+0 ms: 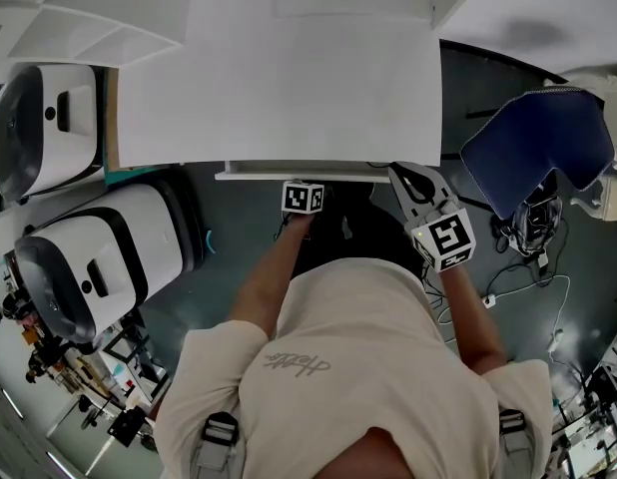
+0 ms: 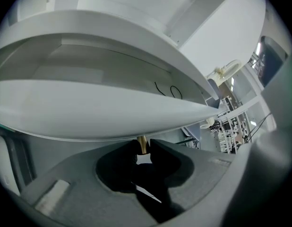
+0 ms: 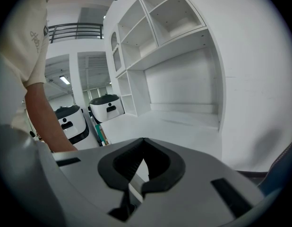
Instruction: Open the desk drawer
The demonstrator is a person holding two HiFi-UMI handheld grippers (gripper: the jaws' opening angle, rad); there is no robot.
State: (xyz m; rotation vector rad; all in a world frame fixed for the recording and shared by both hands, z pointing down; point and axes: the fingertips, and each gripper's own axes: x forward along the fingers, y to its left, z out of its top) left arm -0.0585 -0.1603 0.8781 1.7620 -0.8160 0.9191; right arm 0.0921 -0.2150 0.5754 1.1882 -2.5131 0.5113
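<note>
Left gripper jaws clamped on brass knob under drawer front; right gripper jaws together, empty.

Cream short-sleeved T-shirt, grey script — buckled shoulder straps

Surface top open, free to cross side to side. Shelves close off the back left. Two white machines crowd the left flank. Blue chair and floor cables hem the right. Tight under the front lip: left tongs clamped on brass knob, drawer front just overhead. Right tongs, pressed together, in open air off the right corner.
</note>
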